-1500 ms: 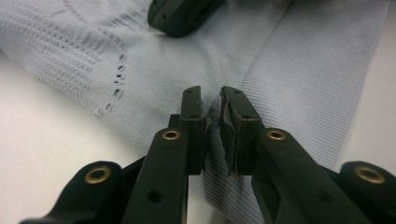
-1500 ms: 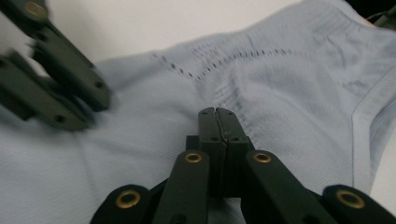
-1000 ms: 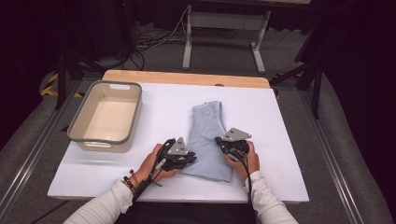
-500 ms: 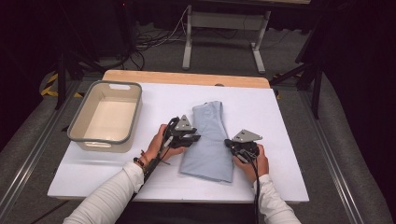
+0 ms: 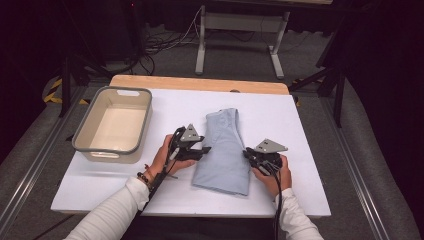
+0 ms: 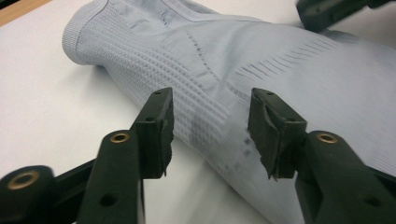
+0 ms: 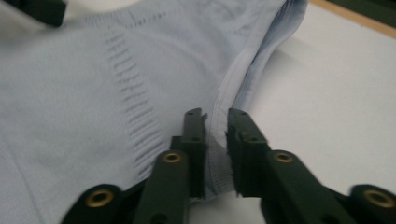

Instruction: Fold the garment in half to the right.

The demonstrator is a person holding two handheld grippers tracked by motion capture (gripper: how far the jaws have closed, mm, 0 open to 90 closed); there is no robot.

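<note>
A folded light blue knit garment point(image 5: 223, 150) lies flat in the middle of the white table top point(image 5: 300, 125). My left gripper point(image 5: 202, 150) sits at its left edge. In the left gripper view the garment point(image 6: 261, 56) runs between and beyond the jaws, and the left gripper point(image 6: 210, 100) has just been opening, its pads off the cloth. My right gripper point(image 5: 248, 155) is at the garment's right edge. In the right gripper view the hem of the garment point(image 7: 70, 93) lies in the narrow gap of the right gripper point(image 7: 216, 114), which has just been opening.
A grey-rimmed beige bin point(image 5: 112, 125) stands at the left of the table. A wooden strip point(image 5: 200, 82) borders the far edge. Dark floor, cables and a metal stand point(image 5: 240, 30) lie beyond.
The left gripper has moved away from the person along the garment's left edge. The right gripper has slid off to the garment's right edge. Both pairs of jaws have parted.
</note>
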